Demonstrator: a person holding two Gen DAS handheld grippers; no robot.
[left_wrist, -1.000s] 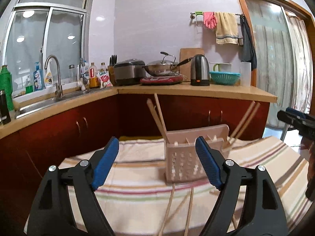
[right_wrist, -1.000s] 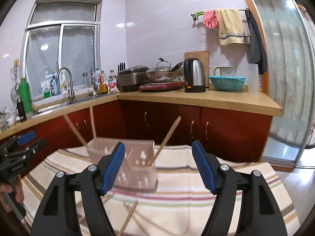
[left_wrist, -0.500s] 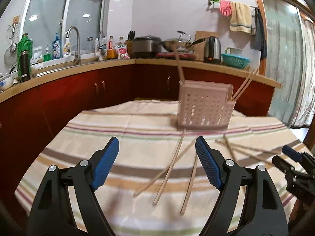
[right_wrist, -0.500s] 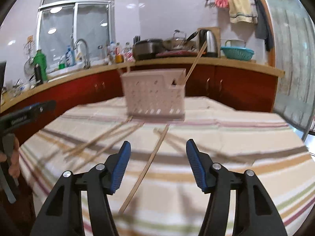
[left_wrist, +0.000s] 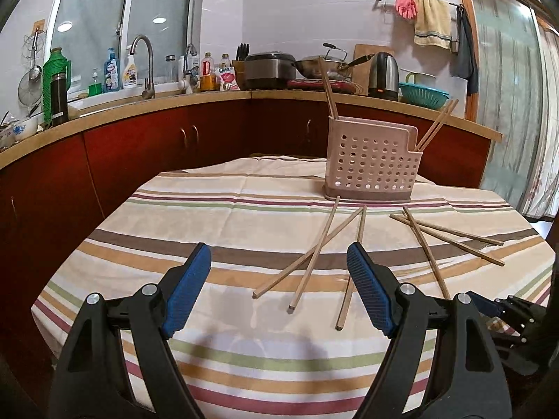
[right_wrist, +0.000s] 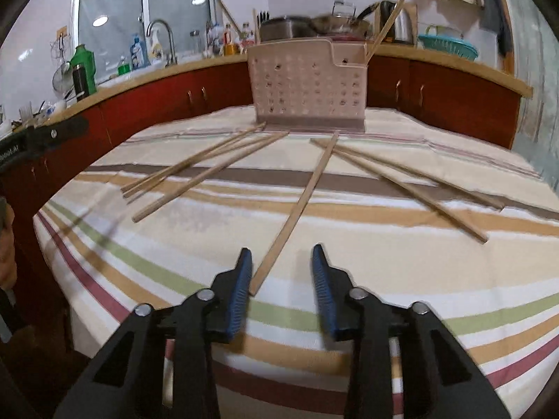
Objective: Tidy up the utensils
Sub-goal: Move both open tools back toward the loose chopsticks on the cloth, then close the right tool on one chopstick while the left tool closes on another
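A pink perforated utensil holder (left_wrist: 372,171) stands at the far side of the striped tablecloth (left_wrist: 216,216), with a few chopsticks upright in it; it also shows in the right wrist view (right_wrist: 309,87). Several loose wooden chopsticks (left_wrist: 314,255) lie on the cloth in front of it. My left gripper (left_wrist: 279,276) is open and empty, above the near cloth. My right gripper (right_wrist: 282,265) is open, low over the cloth, with the near end of one chopstick (right_wrist: 297,206) between its fingers, close to the left finger (right_wrist: 241,276). The right gripper shows at the left view's right edge (left_wrist: 503,309).
A red-brown cabinet run with a wooden counter (left_wrist: 195,99) wraps behind the table, carrying a sink tap, bottles, a rice cooker, a wok and a kettle (left_wrist: 384,76). A curtained glass door (left_wrist: 513,80) is on the right. The table edge is near both grippers.
Both grippers have pulled back from the holder and dropped lower toward the near table edge. The right gripper has narrowed its opening and now straddles the near end of one chopstick.
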